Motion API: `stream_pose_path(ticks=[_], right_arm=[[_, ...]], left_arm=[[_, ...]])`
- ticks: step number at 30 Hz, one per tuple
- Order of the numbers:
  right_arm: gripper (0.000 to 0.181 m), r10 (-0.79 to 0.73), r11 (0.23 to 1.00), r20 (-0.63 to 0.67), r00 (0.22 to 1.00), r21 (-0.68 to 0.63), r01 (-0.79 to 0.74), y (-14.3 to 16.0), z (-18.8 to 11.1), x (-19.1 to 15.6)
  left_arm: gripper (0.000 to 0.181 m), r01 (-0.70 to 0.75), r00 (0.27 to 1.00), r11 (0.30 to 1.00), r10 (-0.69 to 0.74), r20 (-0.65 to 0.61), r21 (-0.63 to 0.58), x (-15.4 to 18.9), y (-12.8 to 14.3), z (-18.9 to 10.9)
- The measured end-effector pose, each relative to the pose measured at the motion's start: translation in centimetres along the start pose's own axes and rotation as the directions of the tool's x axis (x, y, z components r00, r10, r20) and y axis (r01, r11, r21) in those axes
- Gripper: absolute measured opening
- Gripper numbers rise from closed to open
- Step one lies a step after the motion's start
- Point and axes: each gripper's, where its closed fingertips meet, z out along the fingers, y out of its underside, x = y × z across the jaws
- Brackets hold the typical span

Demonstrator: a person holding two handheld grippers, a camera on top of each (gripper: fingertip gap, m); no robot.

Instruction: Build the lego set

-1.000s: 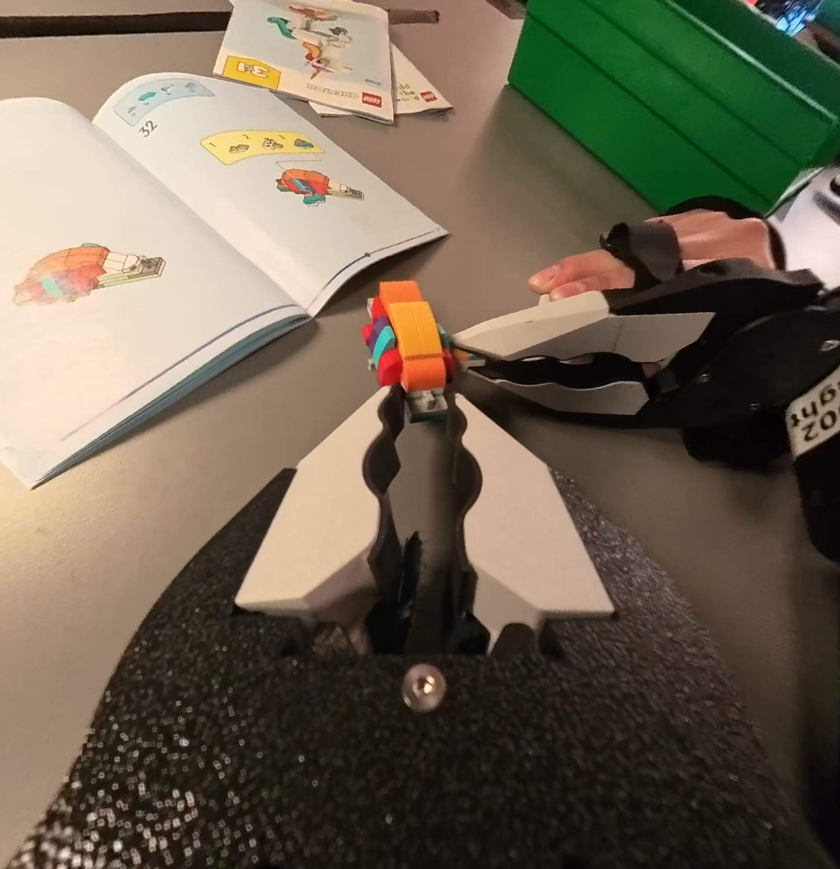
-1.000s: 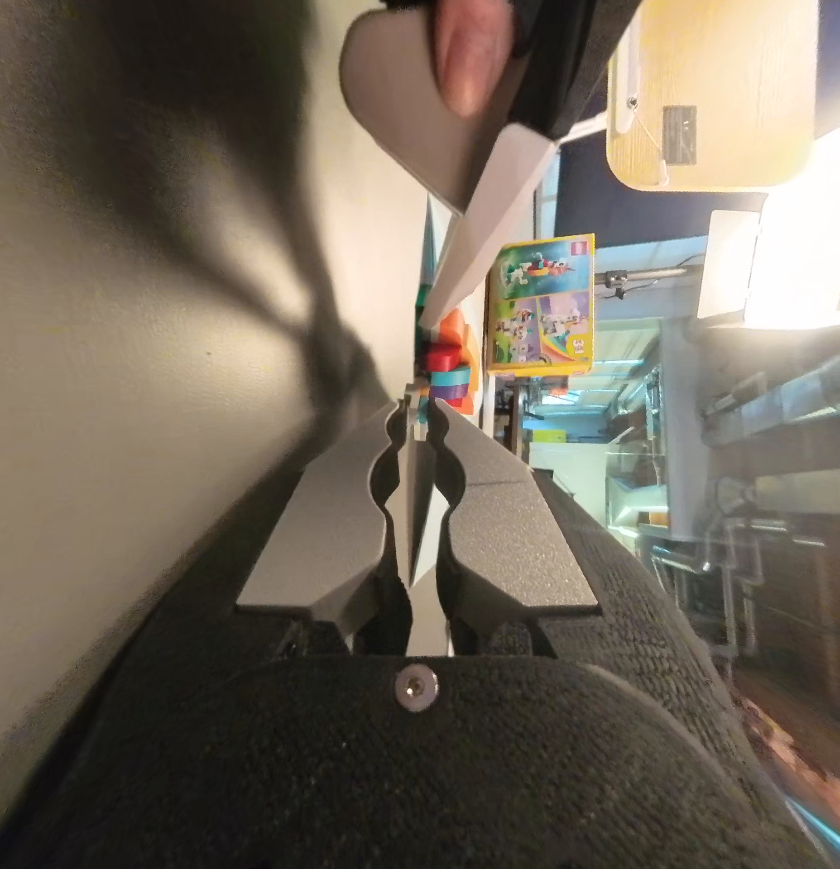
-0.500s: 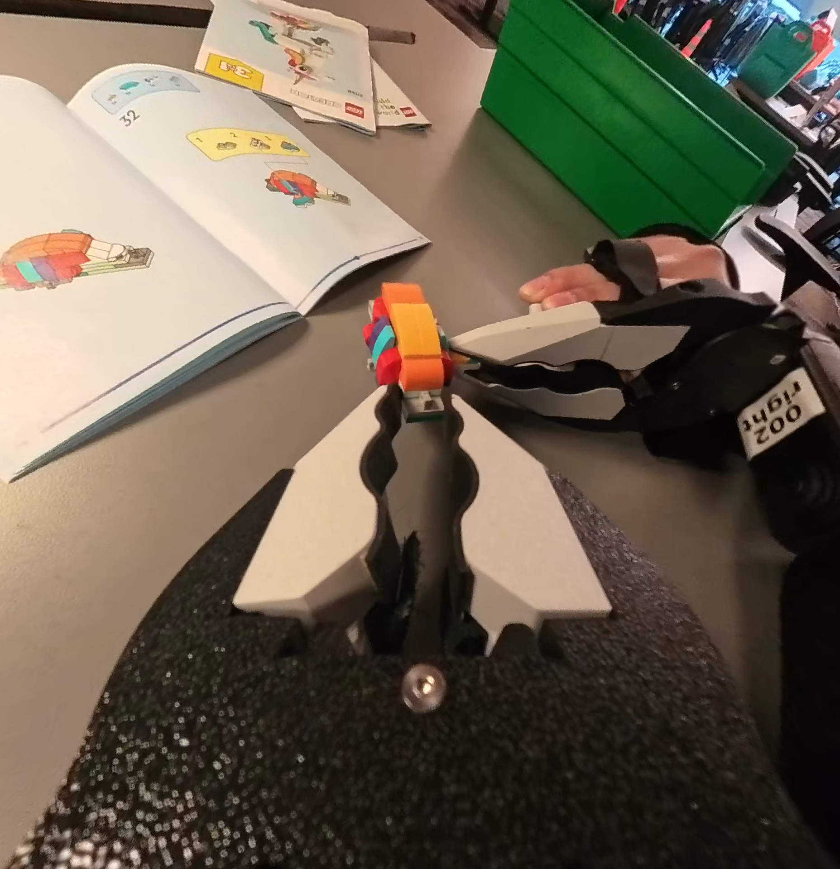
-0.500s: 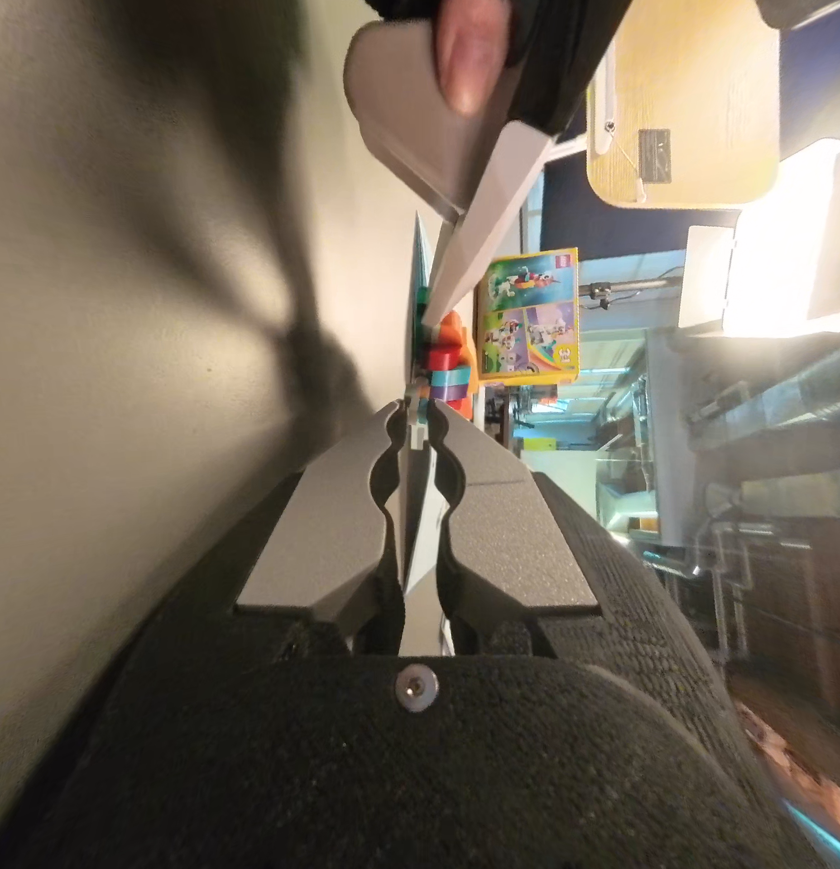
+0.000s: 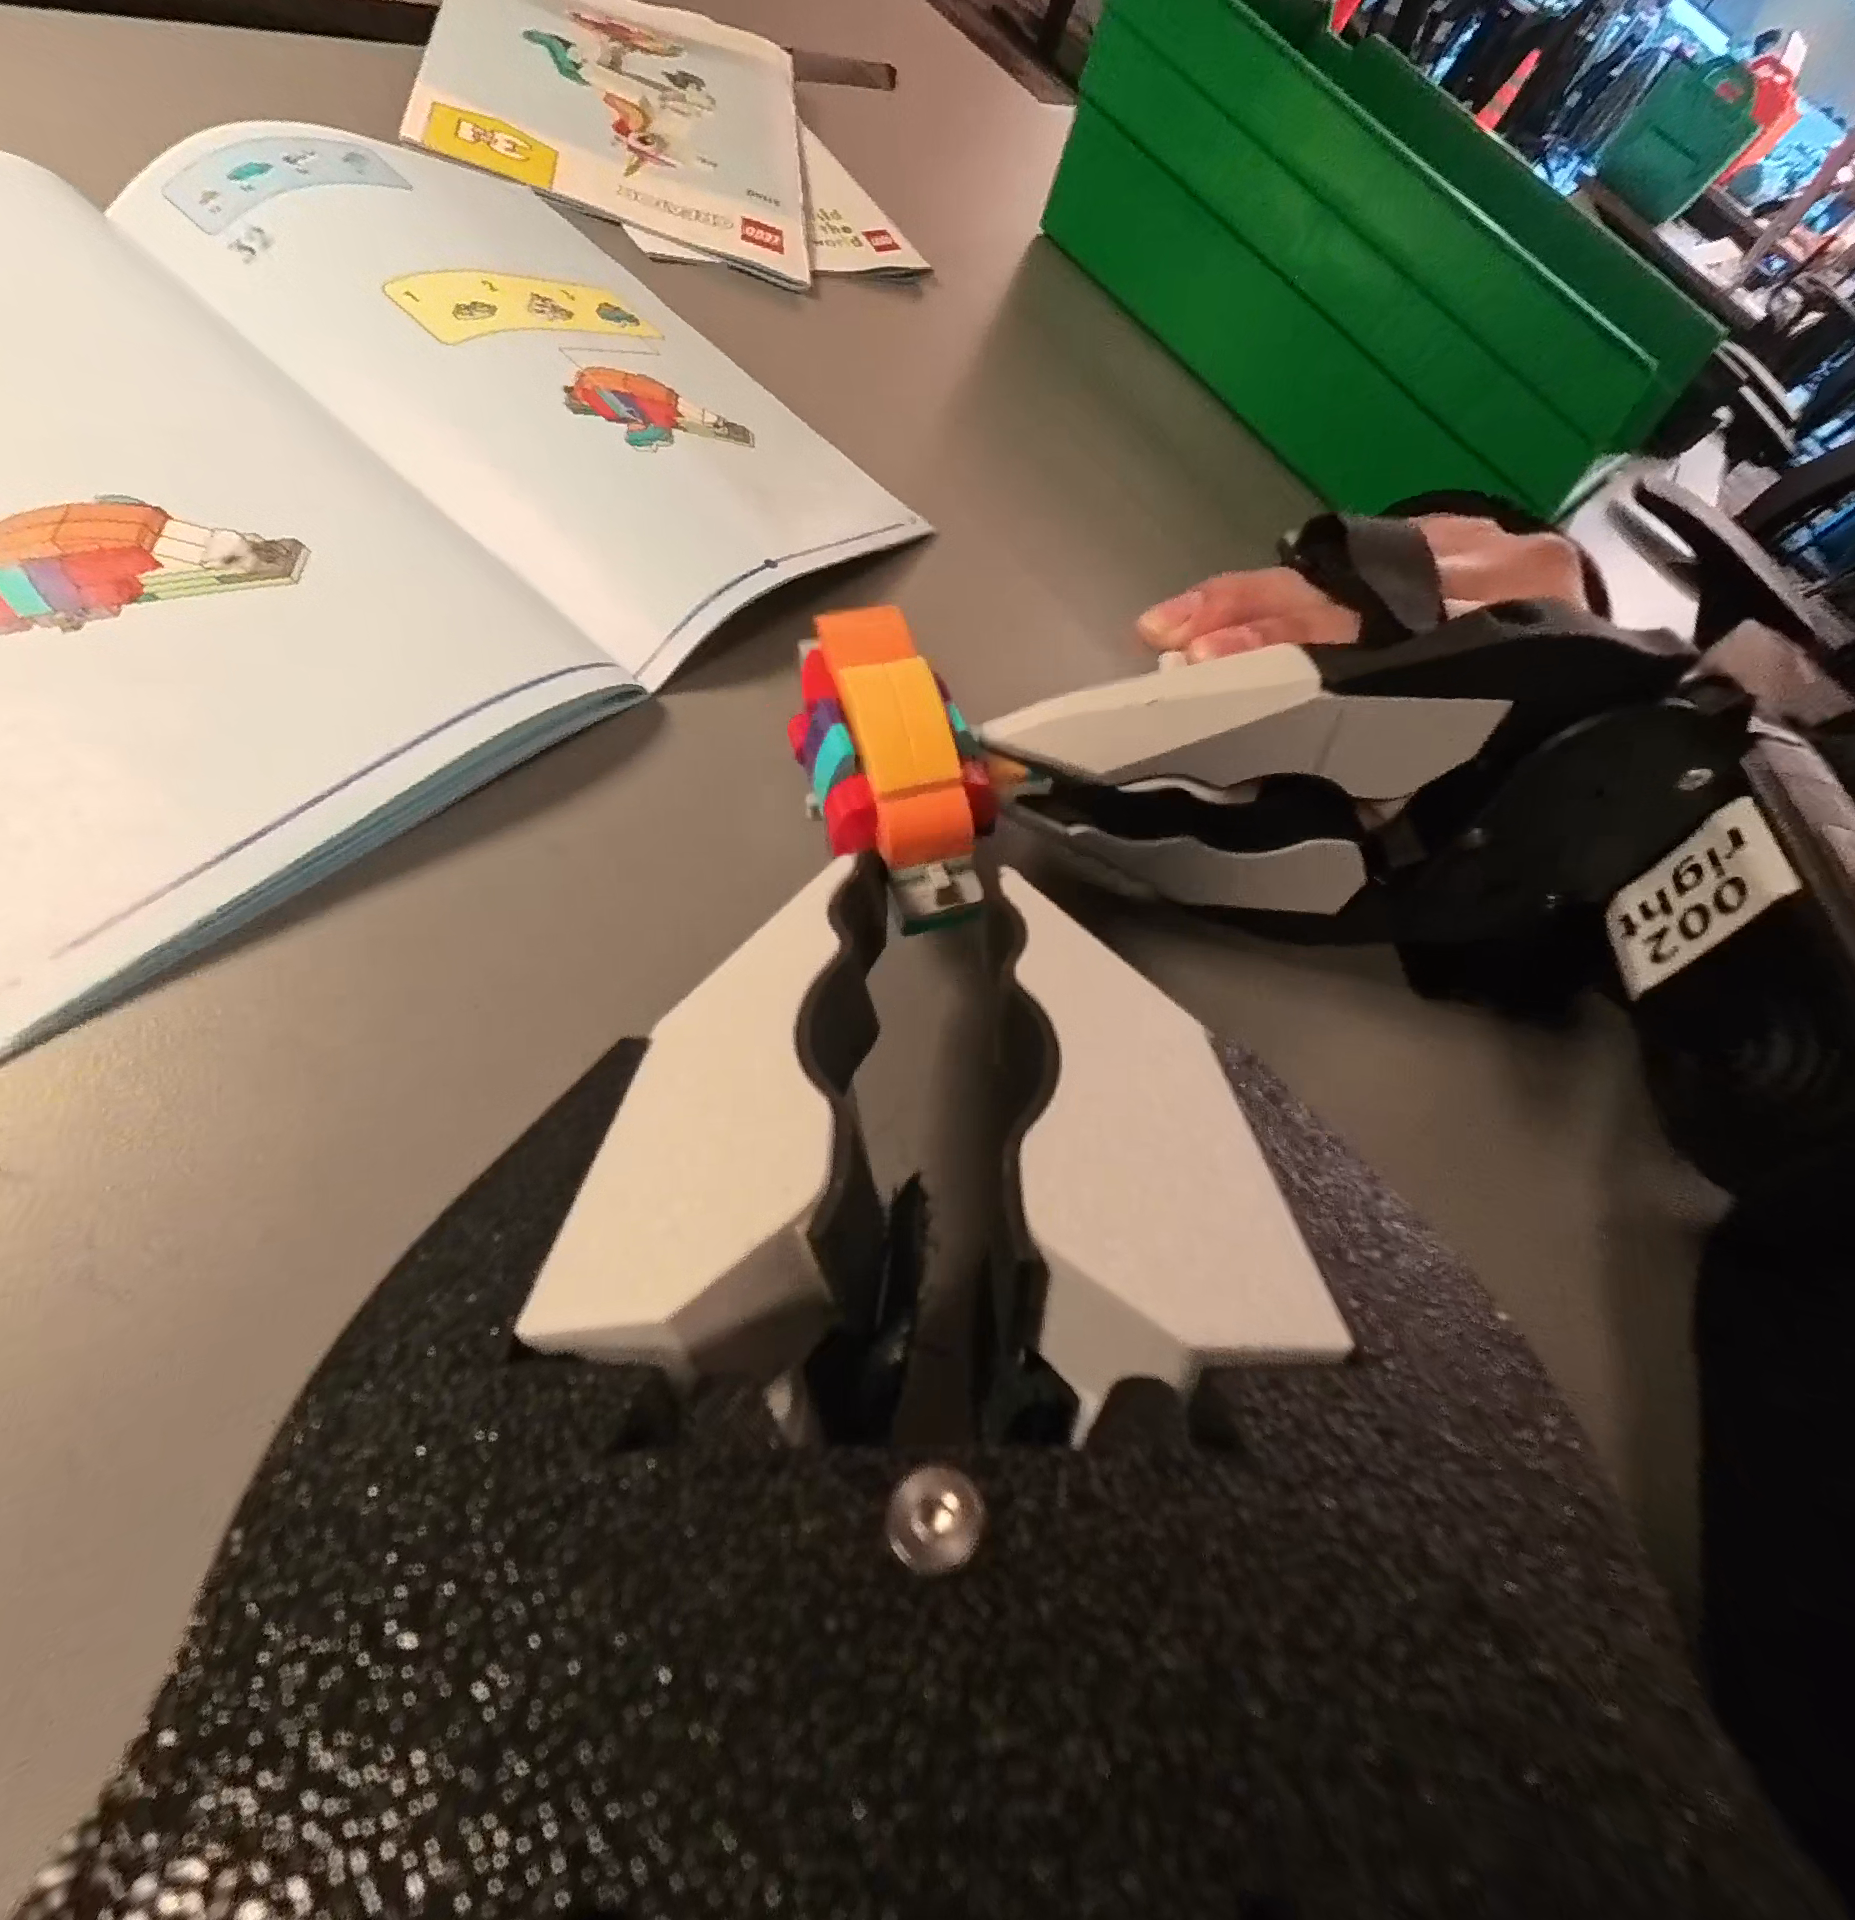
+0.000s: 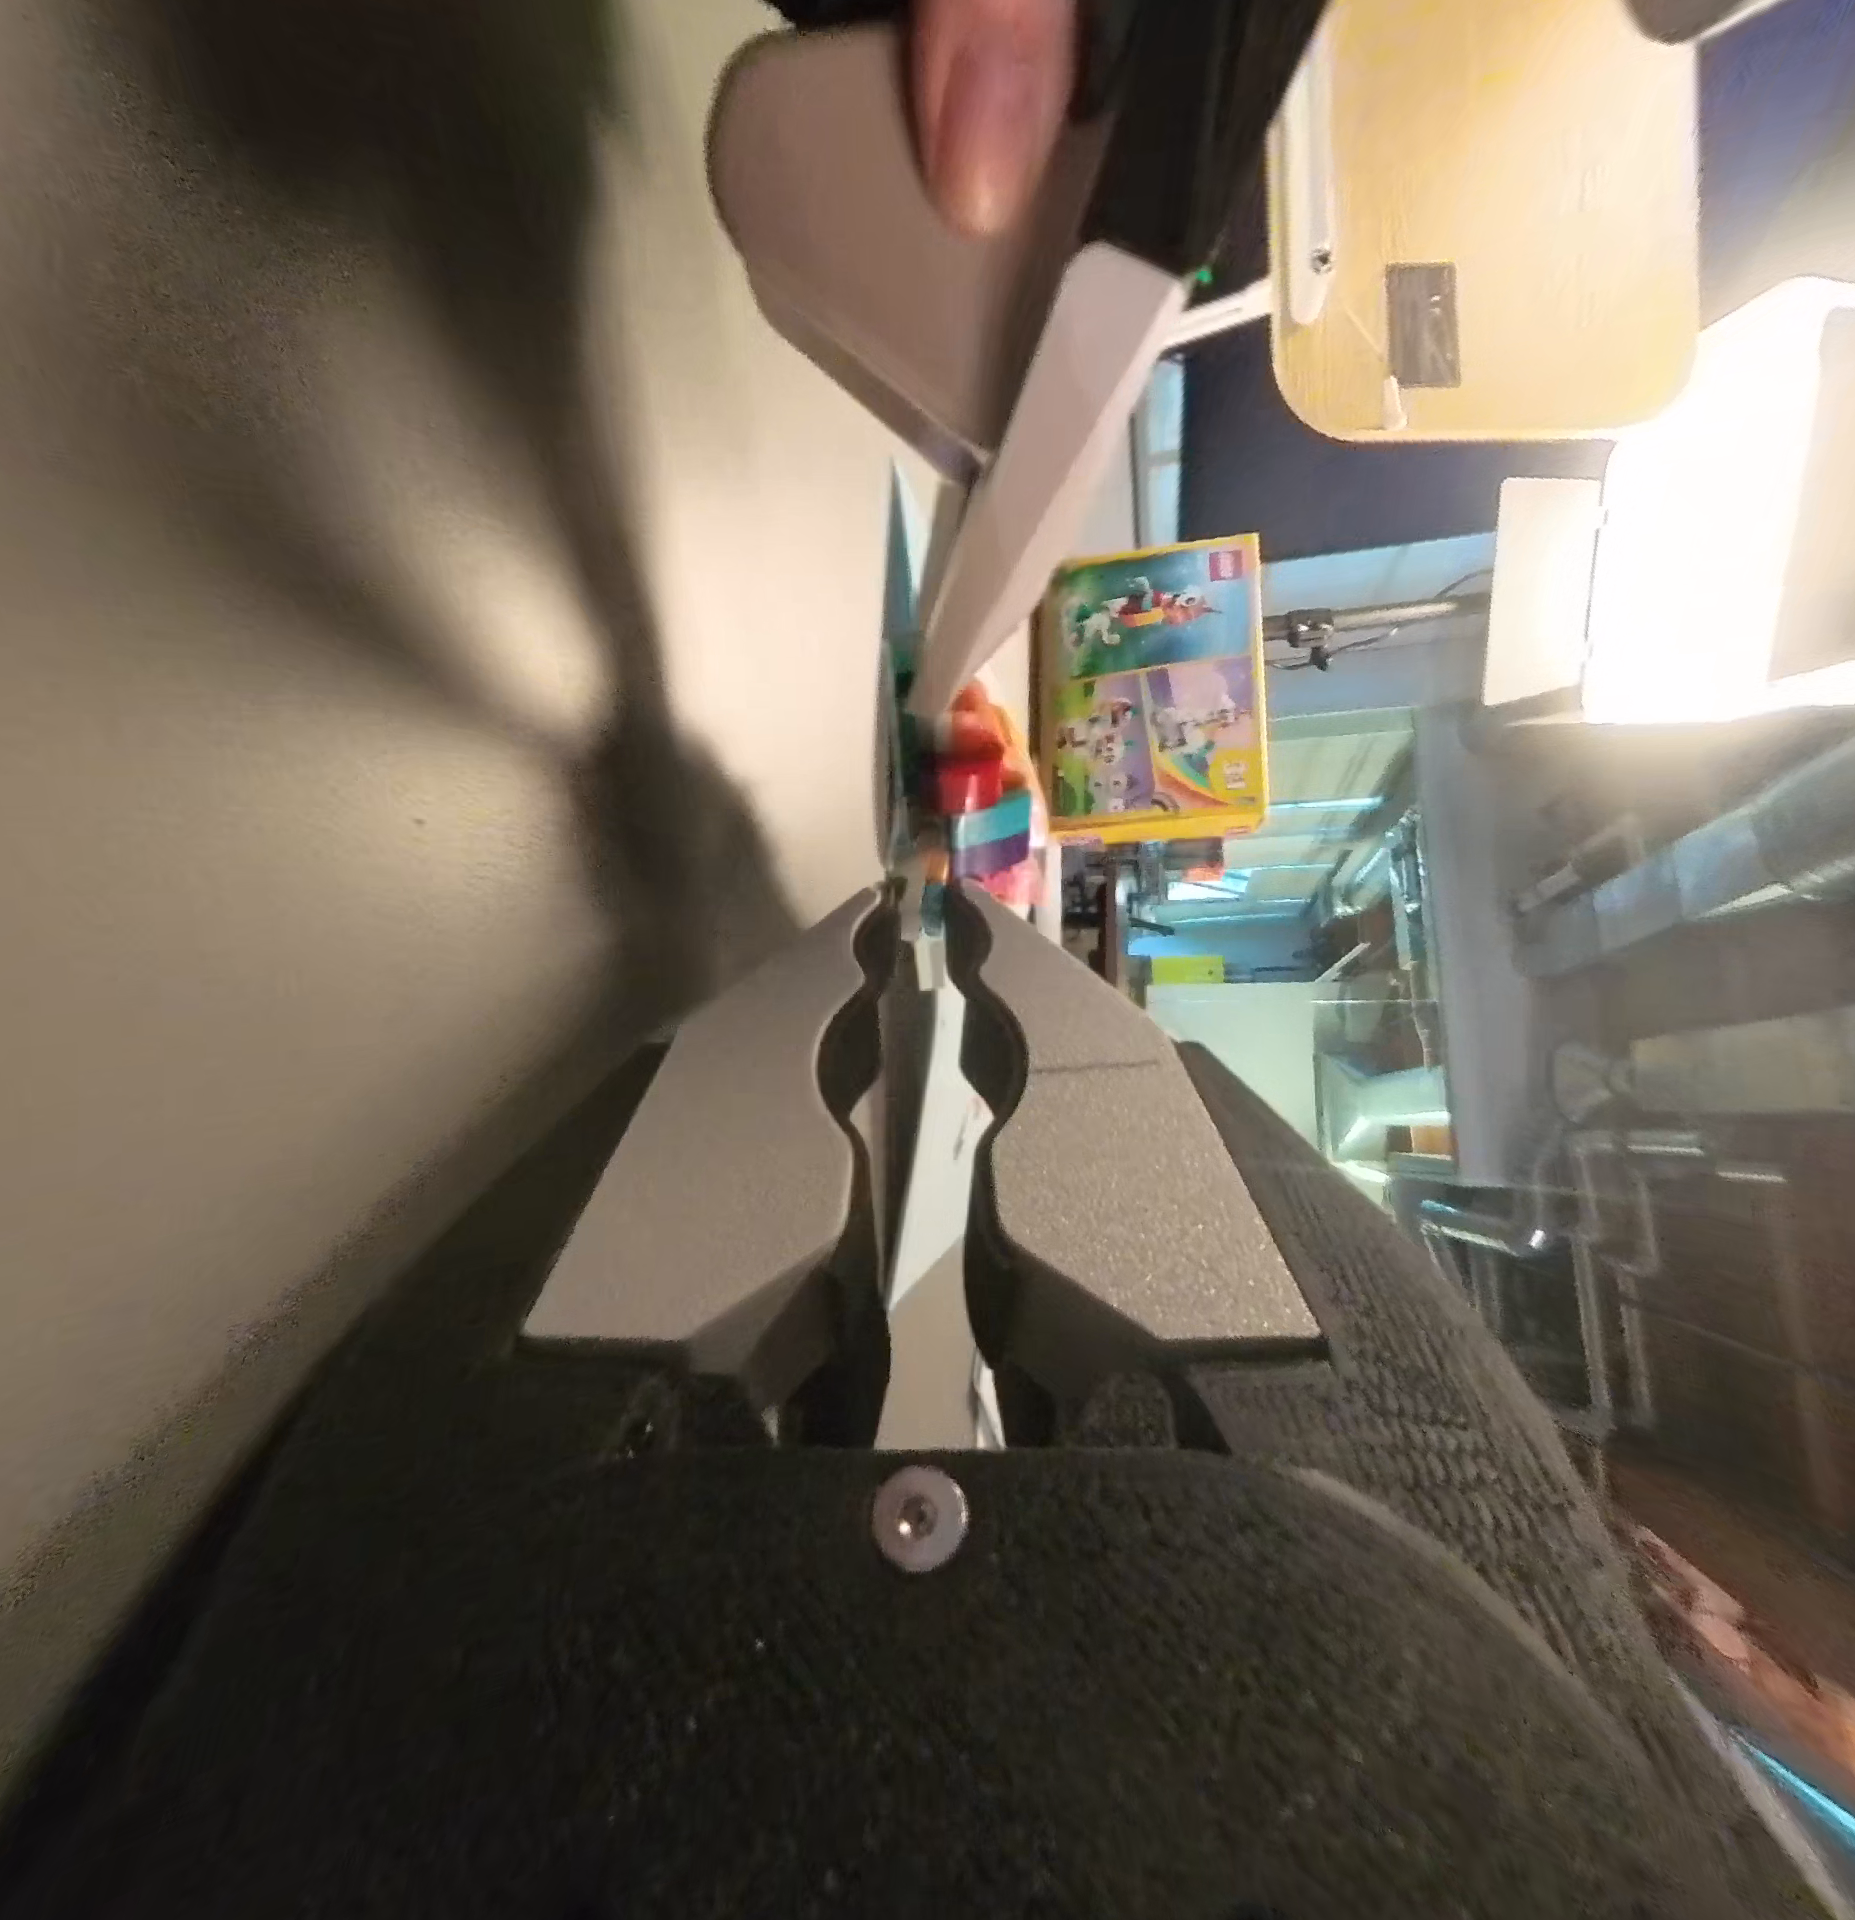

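Fingers [image 5: 871, 914] of my left gripper [image 5: 928, 899] sit nearest the lens, clenched on the grey-and-teal base end of the lego build [image 5: 887, 743], which stands above the grey bench [image 5: 279, 1091] with its orange curved top facing me and red, teal and purple bricks down its side. From the right, my right gripper [image 5: 1006, 784] comes in sideways, its tips pinching the build's far edge; in the right wrist view the right gripper [image 6: 923, 904] is nearly shut on a small teal and white piece of the build [image 6: 970, 800]. Beyond lies the open instruction book [image 5: 331, 416], then two closed booklets [image 5: 642, 125]. Farther right stands a green bin [image 5: 1370, 281]; I cannot see inside it. A yellow set box [image 6: 1157, 686] stands behind.
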Motion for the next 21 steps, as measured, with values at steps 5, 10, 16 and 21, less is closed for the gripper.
stream_pose_path(ticks=[5,10,16,21], right_arm=[[0.007,0.011,1.0,-0.004,1.0,0.022,-0.011,-0.1,-0.3,0.3],[0.007,-0.065,0.998,0.006,0.998,-0.007,0.065,0.0,-0.1,-0.3],[0.007,-0.129,0.99,0.009,0.992,-0.046,0.13,0.2,0.1,-0.4],[0.007,-0.156,0.985,0.066,0.986,-0.068,0.16,0.4,0.2,-1.0]], left_arm=[[0.017,0.006,1.0,1.0,-0.005,-0.014,0.014,0.2,-0.1,0.0],[0.017,-0.035,0.999,0.999,0.035,0.023,-0.007,0.0,0.2,0.1],[0.017,-0.179,0.973,0.982,0.186,0.133,-0.063,-0.2,0.5,0.3],[0.016,-0.366,0.889,0.918,0.393,0.235,-0.149,-0.5,0.4,0.4]])
